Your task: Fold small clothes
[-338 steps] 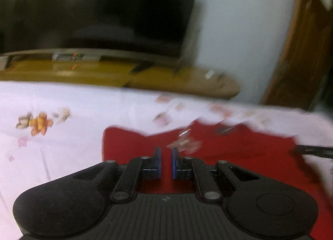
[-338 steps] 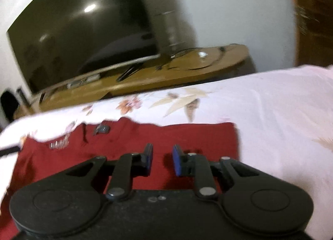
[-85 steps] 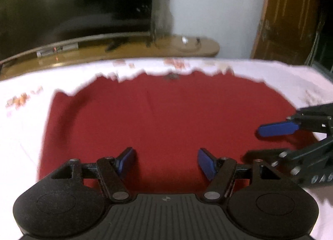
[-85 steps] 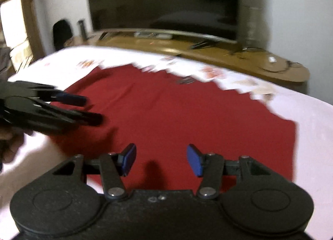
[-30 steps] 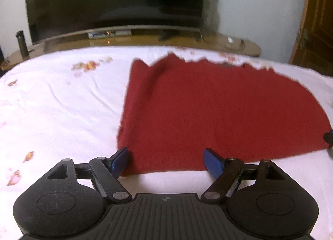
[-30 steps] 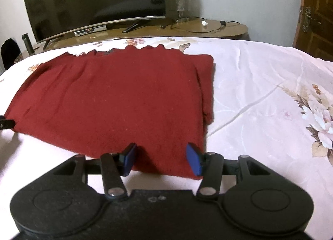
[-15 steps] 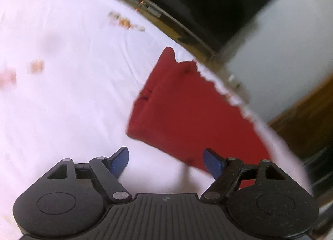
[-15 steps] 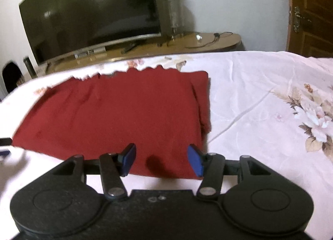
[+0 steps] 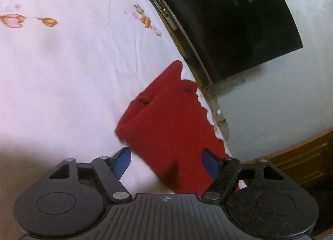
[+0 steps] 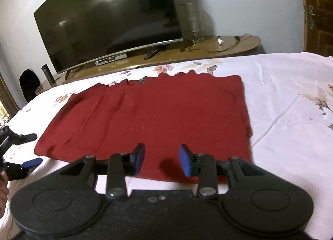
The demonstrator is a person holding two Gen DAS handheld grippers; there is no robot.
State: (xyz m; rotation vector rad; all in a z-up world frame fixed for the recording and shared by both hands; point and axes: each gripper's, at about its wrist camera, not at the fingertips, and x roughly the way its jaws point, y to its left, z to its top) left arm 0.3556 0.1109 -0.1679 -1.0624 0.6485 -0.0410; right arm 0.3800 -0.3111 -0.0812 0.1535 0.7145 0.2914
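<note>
A red knitted garment (image 10: 149, 115) lies folded flat as a rough rectangle on a white floral bedsheet (image 10: 291, 98). My right gripper (image 10: 162, 158) is open and empty, hovering over the garment's near edge. My left gripper (image 9: 166, 161) is open and empty, rolled sideways at the garment's left end, with the red fabric (image 9: 166, 123) lying between and beyond its fingers. It also shows at the left edge of the right wrist view (image 10: 22, 152).
A large dark TV (image 10: 108, 17) stands on a low wooden console (image 10: 208, 50) behind the bed. A clear glass (image 10: 191, 21) and cables sit on the console. A wooden door (image 10: 318, 11) is at the right. A dark bottle (image 10: 46, 73) stands far left.
My left gripper has tilted and rolled sideways and come closer to the garment's left end. My right gripper has stayed open near the front edge, dropping slightly lower.
</note>
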